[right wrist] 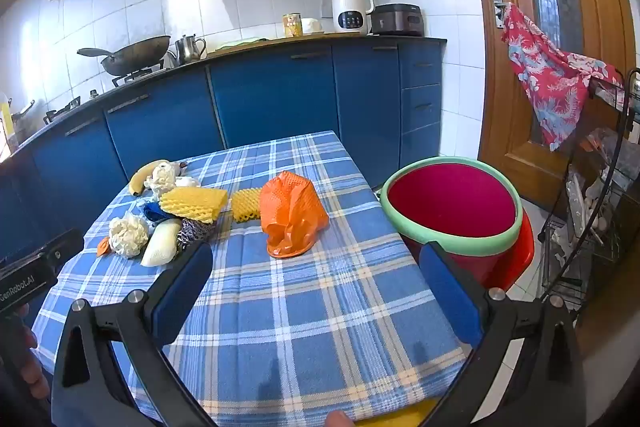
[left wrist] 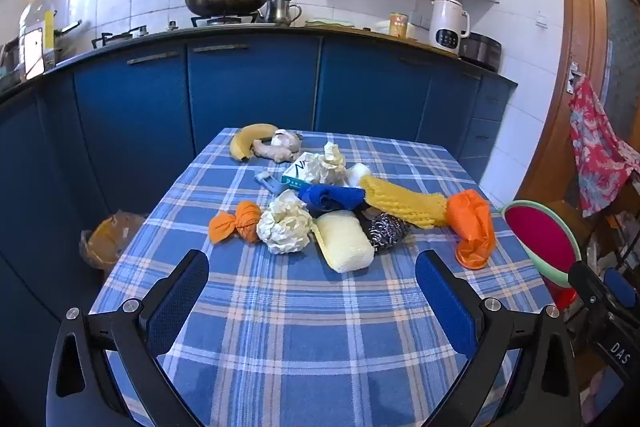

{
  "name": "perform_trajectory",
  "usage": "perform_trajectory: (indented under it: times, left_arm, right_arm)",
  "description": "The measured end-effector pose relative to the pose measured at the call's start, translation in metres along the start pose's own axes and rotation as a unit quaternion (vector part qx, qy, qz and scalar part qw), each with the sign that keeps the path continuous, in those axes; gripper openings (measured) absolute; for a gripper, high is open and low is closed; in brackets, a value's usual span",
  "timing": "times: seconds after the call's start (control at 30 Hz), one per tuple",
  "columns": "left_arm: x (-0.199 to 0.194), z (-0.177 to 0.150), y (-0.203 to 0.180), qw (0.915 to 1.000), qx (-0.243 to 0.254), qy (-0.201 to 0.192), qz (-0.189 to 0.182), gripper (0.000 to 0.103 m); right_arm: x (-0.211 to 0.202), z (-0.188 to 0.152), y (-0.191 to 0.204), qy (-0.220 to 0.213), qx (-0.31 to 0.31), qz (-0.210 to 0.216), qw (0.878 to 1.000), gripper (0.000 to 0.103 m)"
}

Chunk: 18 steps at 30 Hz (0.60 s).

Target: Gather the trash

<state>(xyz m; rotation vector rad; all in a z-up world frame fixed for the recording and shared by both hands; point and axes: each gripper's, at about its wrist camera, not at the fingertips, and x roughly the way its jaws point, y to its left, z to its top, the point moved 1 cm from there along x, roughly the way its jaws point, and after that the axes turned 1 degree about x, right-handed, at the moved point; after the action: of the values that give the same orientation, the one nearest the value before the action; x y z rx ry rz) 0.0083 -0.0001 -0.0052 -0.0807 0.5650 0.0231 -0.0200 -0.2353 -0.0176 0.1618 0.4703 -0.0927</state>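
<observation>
A pile of items lies on the blue plaid tablecloth [left wrist: 288, 315]: a crumpled white paper ball [left wrist: 285, 222], a knotted orange bag [left wrist: 236, 221], an orange plastic bag [left wrist: 472, 227] [right wrist: 290, 215], yellow foam netting [left wrist: 404, 201] [right wrist: 194, 202], a cream sponge [left wrist: 346, 241], a steel scourer [left wrist: 387, 230] and a blue cloth [left wrist: 330, 197]. A red bin with a green rim [right wrist: 456, 211] [left wrist: 540, 239] stands beside the table's right edge. My left gripper [left wrist: 312, 267] is open and empty, just short of the pile. My right gripper [right wrist: 316, 259] is open and empty, below the orange bag.
A banana [left wrist: 250, 139], ginger [left wrist: 274, 150], more crumpled paper [left wrist: 326, 163] and a small box [left wrist: 298, 173] lie at the table's far end. Blue kitchen cabinets [left wrist: 248, 87] stand behind. A wire rack [right wrist: 592, 211] and wooden door [right wrist: 552, 27] are on the right.
</observation>
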Motion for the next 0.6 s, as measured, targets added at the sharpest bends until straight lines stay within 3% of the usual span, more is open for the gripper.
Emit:
perform_trajectory:
  times: [0.6]
  left_arm:
    - [-0.0015,-0.0002,0.0009,1.0,0.002,-0.006,0.003,0.102]
  right_arm:
    - [0.0018,-0.0003,0.0002,0.008,-0.002,-0.002,1.0,0.102]
